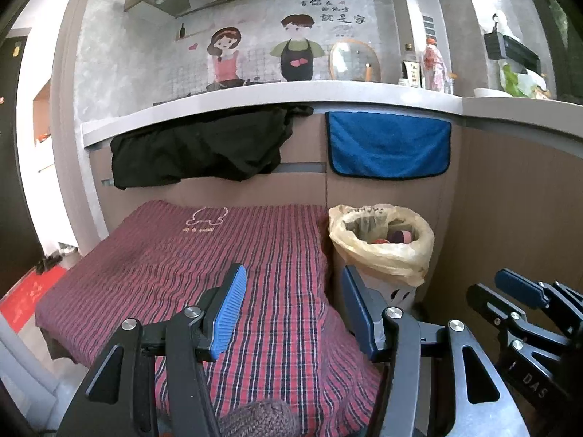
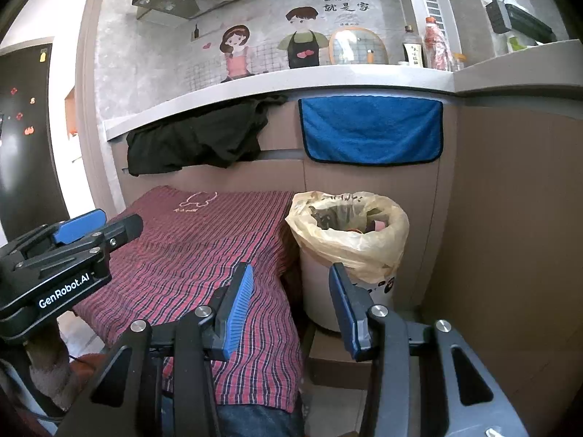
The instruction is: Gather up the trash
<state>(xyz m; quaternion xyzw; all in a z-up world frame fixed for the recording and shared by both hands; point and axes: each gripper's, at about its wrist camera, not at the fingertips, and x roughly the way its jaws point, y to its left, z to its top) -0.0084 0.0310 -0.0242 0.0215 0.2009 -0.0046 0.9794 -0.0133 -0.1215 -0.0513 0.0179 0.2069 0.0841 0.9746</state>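
A white trash bin lined with a yellowish plastic bag (image 1: 382, 244) stands to the right of a table covered with a red plaid cloth (image 1: 189, 262). The bin holds some trash, seen inside in the right wrist view (image 2: 349, 225). My left gripper (image 1: 291, 291) is open and empty, held above the cloth's right part near the bin. My right gripper (image 2: 289, 291) is open and empty, low in front of the bin. The right gripper shows at the right edge of the left wrist view (image 1: 524, 291); the left gripper shows at the left of the right wrist view (image 2: 80, 233).
A grey counter (image 1: 291, 98) runs behind, with a black cloth (image 1: 204, 149) and a blue towel (image 1: 390, 145) hanging from it. Bottles (image 1: 433, 62) and a pan lid (image 1: 353, 62) stand on it. A brown cabinet wall (image 2: 510, 218) is at the right.
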